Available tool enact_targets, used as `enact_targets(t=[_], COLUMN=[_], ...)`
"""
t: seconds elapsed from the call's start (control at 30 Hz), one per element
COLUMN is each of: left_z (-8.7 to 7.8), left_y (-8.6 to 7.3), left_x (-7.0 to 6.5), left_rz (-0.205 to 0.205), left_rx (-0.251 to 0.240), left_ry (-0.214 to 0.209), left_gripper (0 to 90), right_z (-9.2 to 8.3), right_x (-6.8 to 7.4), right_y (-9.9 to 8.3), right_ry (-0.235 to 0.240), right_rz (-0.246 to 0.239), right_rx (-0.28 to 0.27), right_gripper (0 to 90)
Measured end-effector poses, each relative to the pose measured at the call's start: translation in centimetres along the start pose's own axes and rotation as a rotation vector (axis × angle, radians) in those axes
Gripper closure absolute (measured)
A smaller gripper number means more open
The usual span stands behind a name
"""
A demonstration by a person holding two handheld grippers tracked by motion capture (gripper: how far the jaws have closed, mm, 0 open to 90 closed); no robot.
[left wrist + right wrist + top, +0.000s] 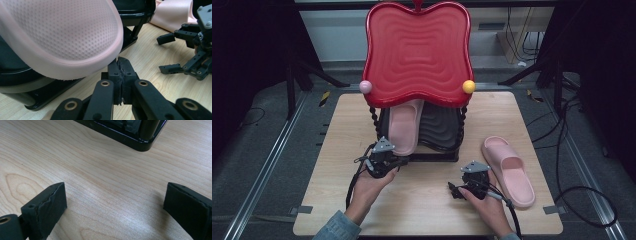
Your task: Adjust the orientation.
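Beside slipper point(62, 37) heel — left hand-held gripper point(121, 75) pressed together; right point(115, 205) spread.

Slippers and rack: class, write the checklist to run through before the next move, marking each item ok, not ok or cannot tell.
1. First slipper on the rack's black lower shelf: ok, though its end overhangs the front edge.
2. Second slipper on the shelf: not ok. It lies on the table, right of the rack.
3. Left claw free of the first slipper: cannot tell. Its jaws are shut with the tips right at the slipper's rim.
4. Right claw ready to grasp: ok. Its jaws are wide open over bare table.
5. Room on the shelf beside the first slipper: ok. The right half is bare.
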State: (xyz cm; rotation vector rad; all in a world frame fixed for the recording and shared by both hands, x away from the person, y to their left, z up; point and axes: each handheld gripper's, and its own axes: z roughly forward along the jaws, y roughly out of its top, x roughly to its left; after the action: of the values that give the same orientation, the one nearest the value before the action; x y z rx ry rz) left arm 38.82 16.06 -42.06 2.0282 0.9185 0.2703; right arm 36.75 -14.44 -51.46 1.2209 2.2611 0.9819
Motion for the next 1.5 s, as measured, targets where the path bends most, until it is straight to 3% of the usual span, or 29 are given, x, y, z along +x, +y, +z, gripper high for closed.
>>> enact_targets(t=[0.23,0.4,0.8,0.97,1.17,1.5], left_z=[-0.2,-1.2,-0.4,-0.2,0.1,-0.5], left_y=[-0.8,-0.8,1.4,2.1,2.1,1.6], left_x=[-0.4,-0.7,0.3,1.0,1.6,1.0], left_rz=[0.01,0.048,0.018,-0.03,-0.062,-0.036], left_rx=[0.009,-0.011,-0.049,-0.068,-0.048,-0.042], left_ry=[-0.006,0.037,0.044,0.029,0.022,0.029], left_gripper=[85.5,86.5,89.1,89.1,87.3,78.7], right_z=[0.0,0.0,0.0,0.0,0.0,-0.1], right_x=[0.0,0.0,0.0,0.0,0.0,0.0], right_y=[0.0,0.0,0.0,0.0,0.0,0.0], right_ry=[0.0,0.0,-0.001,-0.002,-0.002,-0.004], right_rz=[-0.001,-0.001,-0.001,-0.002,-0.002,-0.003], right_rx=[0.0,0.0,0.0,0.0,0.0,0.002], right_gripper=[4.8,4.8,4.8,4.8,4.8,4.8])
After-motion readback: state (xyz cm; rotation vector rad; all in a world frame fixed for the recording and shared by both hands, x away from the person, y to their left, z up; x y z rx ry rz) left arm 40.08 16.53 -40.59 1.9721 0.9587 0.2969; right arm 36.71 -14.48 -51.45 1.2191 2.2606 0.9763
